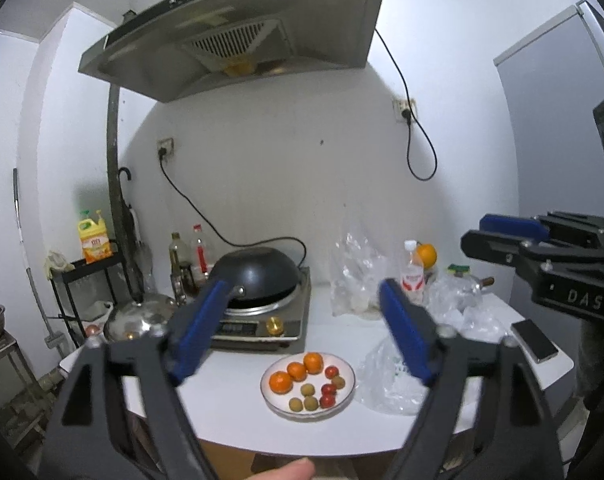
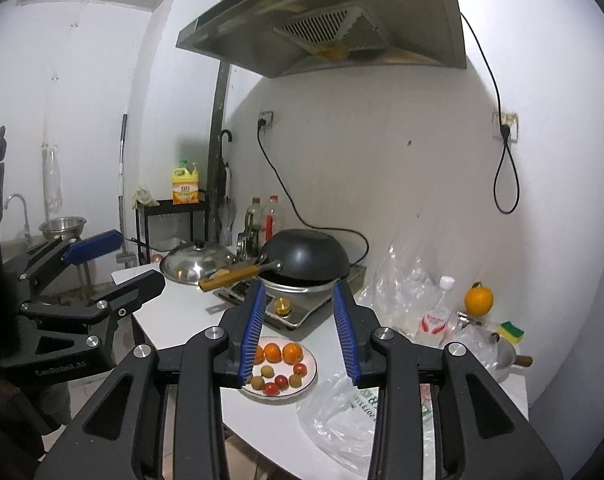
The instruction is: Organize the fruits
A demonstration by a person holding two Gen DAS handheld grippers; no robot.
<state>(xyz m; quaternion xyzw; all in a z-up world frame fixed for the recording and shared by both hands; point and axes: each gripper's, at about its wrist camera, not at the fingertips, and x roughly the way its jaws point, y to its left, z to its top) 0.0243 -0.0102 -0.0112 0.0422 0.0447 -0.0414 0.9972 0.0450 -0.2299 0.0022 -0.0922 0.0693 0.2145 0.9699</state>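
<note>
A white plate on the white table holds three small oranges, a few red cherry tomatoes and several brownish-green longans. A lone orange sits at the back right among the bags. My left gripper hovers above and in front of the plate, open wide and empty. To its right, my right gripper is also raised, its blue pads apart with nothing between them.
An induction stove with an upturned black wok stands behind the plate, a steel lid to its left. A crumpled plastic bag lies right of the plate. A phone, a water bottle and more bags occupy the back right.
</note>
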